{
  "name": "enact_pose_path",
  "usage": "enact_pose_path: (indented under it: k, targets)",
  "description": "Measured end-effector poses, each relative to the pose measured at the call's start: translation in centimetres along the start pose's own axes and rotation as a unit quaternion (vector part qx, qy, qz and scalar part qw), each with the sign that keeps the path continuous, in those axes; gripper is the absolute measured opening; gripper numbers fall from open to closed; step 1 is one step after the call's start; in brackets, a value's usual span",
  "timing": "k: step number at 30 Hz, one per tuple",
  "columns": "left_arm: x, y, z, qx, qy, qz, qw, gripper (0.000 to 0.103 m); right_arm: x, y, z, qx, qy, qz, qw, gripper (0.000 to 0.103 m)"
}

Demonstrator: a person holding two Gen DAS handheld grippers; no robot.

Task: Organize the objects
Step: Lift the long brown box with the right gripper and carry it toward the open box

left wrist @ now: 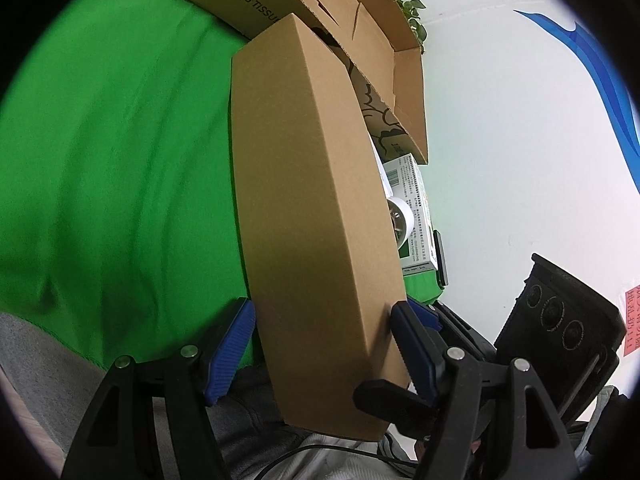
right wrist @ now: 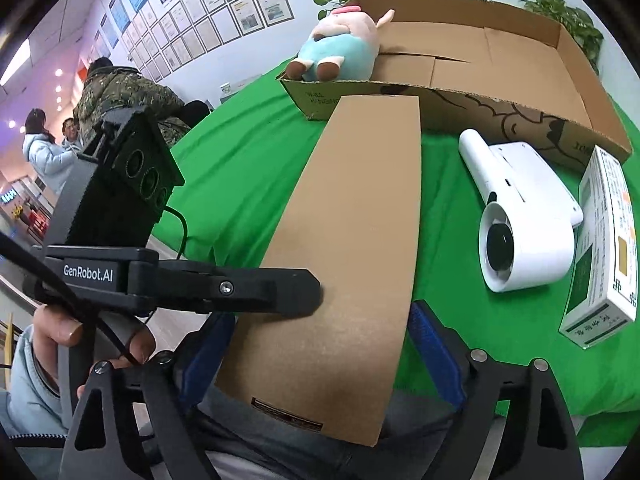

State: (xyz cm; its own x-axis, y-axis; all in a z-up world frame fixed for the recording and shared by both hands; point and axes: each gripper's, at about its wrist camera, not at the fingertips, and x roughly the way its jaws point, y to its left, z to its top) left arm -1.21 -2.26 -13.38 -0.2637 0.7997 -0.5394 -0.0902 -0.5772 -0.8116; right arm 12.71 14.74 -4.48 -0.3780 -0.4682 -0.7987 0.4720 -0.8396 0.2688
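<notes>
By my reading the sorting is early: only the plush pig (right wrist: 340, 50) sits in the big open carton (right wrist: 520, 60), perched at its near left corner, while the white handheld fan (right wrist: 520, 216) and the green-and-white packet (right wrist: 604, 248) lie out on the green cloth (right wrist: 240, 168) just in front of the carton, the packet touching the fan's flat side. The long flat brown box (right wrist: 352, 240) is off the cloth and in my grip, its far end pointing at the carton's front wall, so I judge it is the piece being moved now, with the fan and packet left to follow. My left gripper (left wrist: 320, 332) is clamped across the box's thin sides near the near end; in the left wrist view both blue pads (left wrist: 412, 344) press against the cardboard (left wrist: 312, 200). My right gripper (right wrist: 320, 340) straddles the same box across its broad width, fingers wide apart; the right pad (right wrist: 434, 354) lies just beside the box's edge and the left one is largely hidden under the cardboard, so I cannot tell whether it is truly squeezing or only bracketing. The other gripper's black finger (right wrist: 248, 290) lies across the box's left edge in that view.
</notes>
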Motion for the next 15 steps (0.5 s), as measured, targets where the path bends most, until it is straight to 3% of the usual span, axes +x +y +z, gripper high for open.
enact_pose_path:
  k: [11, 15]
  targets:
    - [0.2, -0.8, 0.0, 0.001, -0.004, -0.003, 1.0, 0.072, -0.9, -0.9, -0.3, 0.027, -0.018, 0.021, 0.999, 0.084]
    - [0.9, -0.5, -0.7, -0.011, 0.001, -0.013, 0.9999, 0.073, -1.1, -1.3, -0.3, 0.047, -0.016, 0.053, 0.997, 0.084]
